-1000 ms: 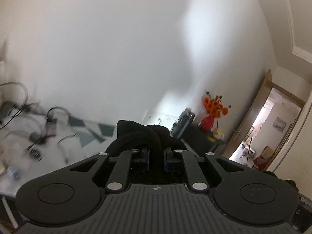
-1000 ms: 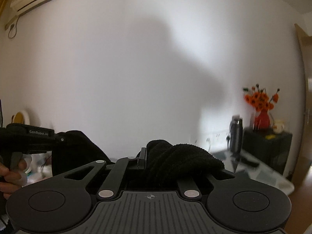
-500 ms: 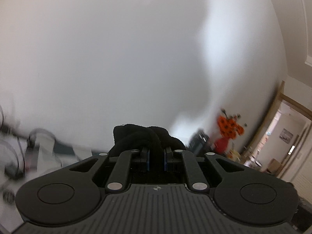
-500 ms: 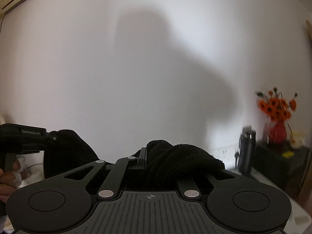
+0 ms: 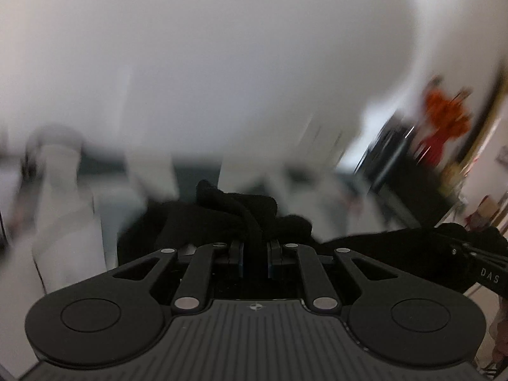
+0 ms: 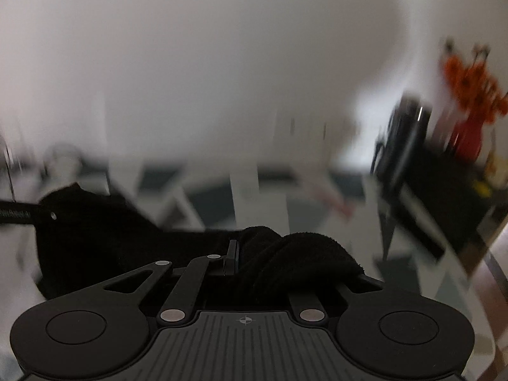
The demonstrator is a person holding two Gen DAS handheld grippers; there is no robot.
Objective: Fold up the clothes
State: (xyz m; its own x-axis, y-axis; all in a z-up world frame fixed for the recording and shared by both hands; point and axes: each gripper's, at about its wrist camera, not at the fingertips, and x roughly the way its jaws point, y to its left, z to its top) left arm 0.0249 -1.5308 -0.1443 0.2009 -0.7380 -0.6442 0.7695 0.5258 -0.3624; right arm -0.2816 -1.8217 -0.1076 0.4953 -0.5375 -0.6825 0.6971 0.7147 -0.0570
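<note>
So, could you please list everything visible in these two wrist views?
black garment: one, black, clamped in both grippers, stretched between them
flowers: one bunch, orange, far right, blurred
vase: one, red, under the flowers on the dark cabinet
flask: one, dark, left of the vase
table: one, white and grey pattern, blurred
wall: white, background
left gripper: black, shut on cloth
right gripper: black, shut on cloth
</note>
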